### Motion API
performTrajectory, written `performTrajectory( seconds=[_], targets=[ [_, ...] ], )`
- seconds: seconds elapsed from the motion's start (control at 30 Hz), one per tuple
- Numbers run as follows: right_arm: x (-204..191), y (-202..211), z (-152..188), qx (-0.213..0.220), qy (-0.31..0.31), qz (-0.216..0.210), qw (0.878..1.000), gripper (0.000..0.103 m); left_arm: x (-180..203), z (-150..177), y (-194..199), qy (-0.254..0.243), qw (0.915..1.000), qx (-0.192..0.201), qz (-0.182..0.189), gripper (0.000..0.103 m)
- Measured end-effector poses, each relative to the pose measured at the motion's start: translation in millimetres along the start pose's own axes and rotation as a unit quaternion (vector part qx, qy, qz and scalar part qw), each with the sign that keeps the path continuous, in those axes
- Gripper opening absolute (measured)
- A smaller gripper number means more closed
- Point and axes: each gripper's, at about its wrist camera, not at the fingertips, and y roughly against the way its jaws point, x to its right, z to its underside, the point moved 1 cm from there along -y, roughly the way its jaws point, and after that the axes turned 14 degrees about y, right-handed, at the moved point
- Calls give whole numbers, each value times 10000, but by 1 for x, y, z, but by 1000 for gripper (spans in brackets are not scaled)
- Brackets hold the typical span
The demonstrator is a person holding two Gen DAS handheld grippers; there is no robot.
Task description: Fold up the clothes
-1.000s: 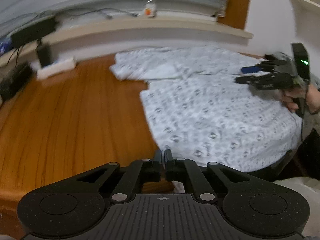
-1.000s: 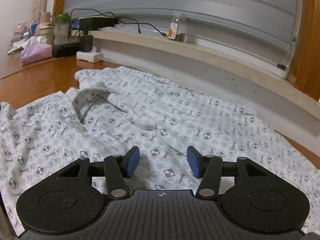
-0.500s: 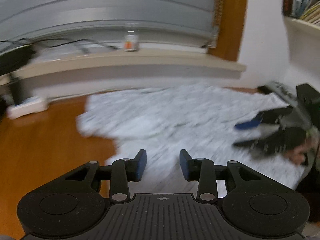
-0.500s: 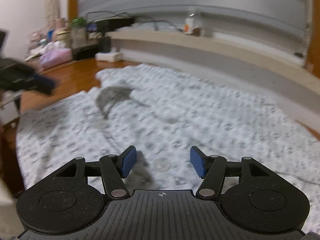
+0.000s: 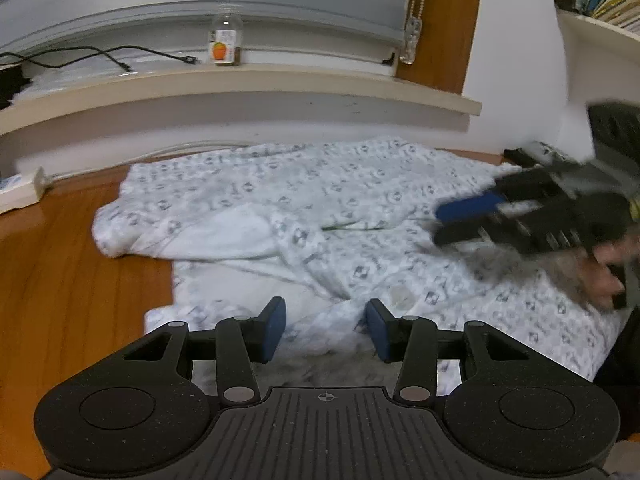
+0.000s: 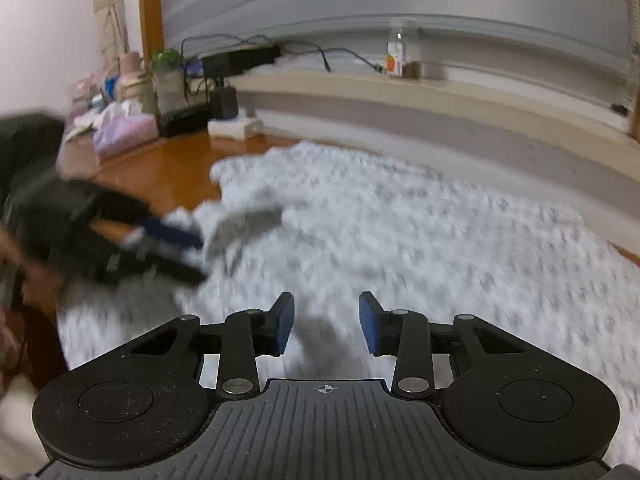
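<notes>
A white garment with a small grey check print (image 5: 360, 220) lies spread over the wooden table, one part folded back with its plain inner side up (image 5: 224, 236). My left gripper (image 5: 326, 328) is open and empty just above the garment's near edge. It shows blurred at the left of the right wrist view (image 6: 172, 248). My right gripper (image 6: 325, 322) is open and empty above the garment (image 6: 420, 240). It shows blurred at the right of the left wrist view (image 5: 464, 220).
The wooden table (image 5: 72, 280) is bare at the left. A white power strip (image 5: 20, 192) lies at its back left. A jar (image 5: 225, 40) and cables stand on the window ledge. Tissue pack, plant and black boxes (image 6: 160, 92) crowd the far left corner.
My left gripper has opened and let go of the garment's edge, then swung right over the cloth. My right gripper has stayed open and shifted over the garment.
</notes>
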Motion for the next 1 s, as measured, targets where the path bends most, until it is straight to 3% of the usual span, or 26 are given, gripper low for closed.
performTrajectory(
  seconds=[0.3, 0.47, 0.5, 0.53, 0.63, 0.83, 0.97, 1.0],
  targets=[
    [-20, -62, -43, -156, -9, -362, 9992, 37, -45, -14, 27, 370, 9980, 267, -428, 54],
    [-21, -79, -49, -164, -481, -1000, 9937, 37, -56, -8, 24, 424, 9983, 82, -382, 53],
    [-22, -81, -52, -130, -529, -1127, 9921, 37, -55, -7, 24, 393, 9984, 103, -383, 50],
    [-24, -83, -54, -97, -578, -1254, 9904, 38, -53, -5, 25, 362, 9985, 123, -383, 38],
    [-33, -88, -61, -23, -587, -1421, 9881, 38, -50, -1, 28, 271, 9990, 131, -333, 14],
    [-51, -101, -72, -54, -504, -1677, 9845, 38, -43, 7, 54, 147, 9991, 367, -131, 8],
    [-46, -100, -74, 17, -872, -2325, 9687, 38, -29, 13, 77, 18, 9987, 504, 109, 8],
    [-44, -97, -75, 36, -863, -2278, 9699, 38, -25, 15, 83, -9, 9984, 543, 168, 8]
  ],
)
